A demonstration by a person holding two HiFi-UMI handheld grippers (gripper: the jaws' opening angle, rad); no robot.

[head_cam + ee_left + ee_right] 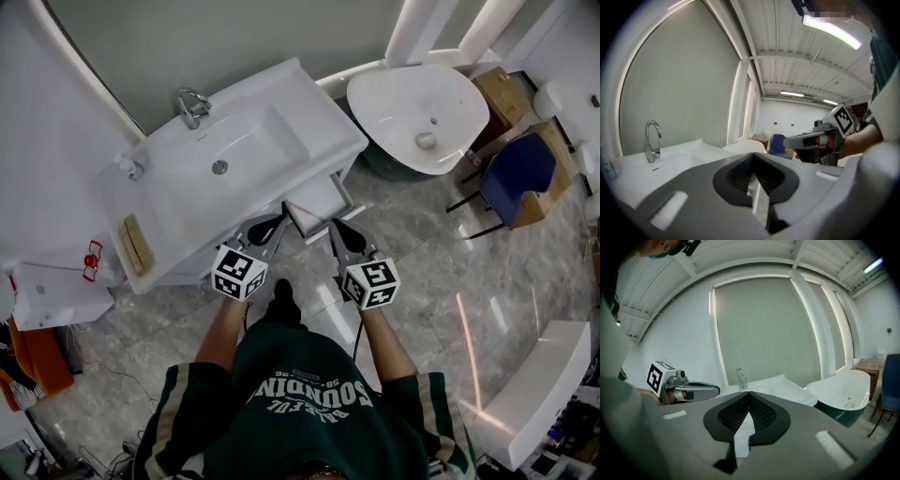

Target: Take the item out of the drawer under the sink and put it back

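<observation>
The left gripper (265, 228) and right gripper (340, 234) both have their jaws pressed together on nothing, tips just near of the white drawer (314, 214), which appears pulled out under the white rectangular ceramic sink (328, 131). The item itself I cannot make out. Reaching in with the jaws unopened could shove it deeper or bump the drawer front. Only the head view shows the drawer; the gripper views look over the sink top to the chrome tap (652, 140) and the white oval bathtub (846, 390) at far right

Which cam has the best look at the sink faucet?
Left gripper view: the faucet stands side-on, its arched spout clear in profile. Head view shows it from above, small. Right gripper view shows it tiny, far off.
</observation>
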